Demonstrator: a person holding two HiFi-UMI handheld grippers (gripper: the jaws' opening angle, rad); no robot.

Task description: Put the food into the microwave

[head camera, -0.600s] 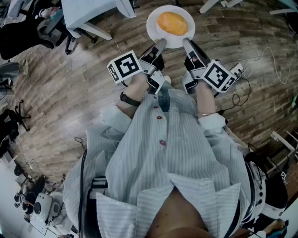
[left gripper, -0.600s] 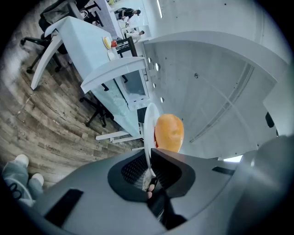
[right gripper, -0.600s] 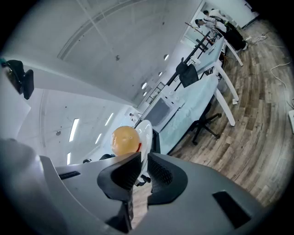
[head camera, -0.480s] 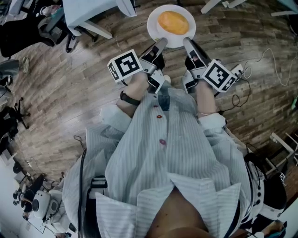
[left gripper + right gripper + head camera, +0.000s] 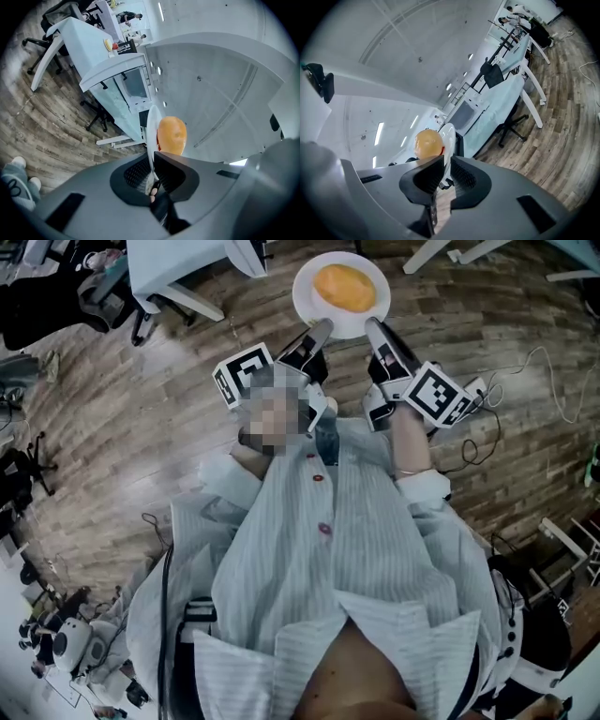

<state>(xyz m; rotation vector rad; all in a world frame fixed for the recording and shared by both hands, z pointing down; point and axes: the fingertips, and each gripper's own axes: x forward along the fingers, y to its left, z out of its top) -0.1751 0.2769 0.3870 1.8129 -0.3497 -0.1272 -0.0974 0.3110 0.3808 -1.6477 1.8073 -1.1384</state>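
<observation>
**Plate of food held between both grippers**

At the left, the left gripper reaches forward from the person's chest, about level. Its jaws are pinched on the near left rim of the white plate. Its marker cube sits just behind, partly under a mosaic patch. The round orange food lies in the middle of the plate, which hangs in the air over the wooden floor. At the right, the right gripper mirrors the pose, tipped slightly downward. It clamps the near right rim, with its marker cube behind it.

A white desk and an office chair stand at the upper left, well apart from the plate. A cable trails over the floor at the right. The person's striped shirt fills the lower half of the head view.

The left gripper view shows the plate edge-on, running down between the ribbed pads of the left gripper, with the food just beyond. The right gripper view shows the same grip by the right gripper on the plate, with the food to its left. It also shows a row of desks that the head view does not.
</observation>
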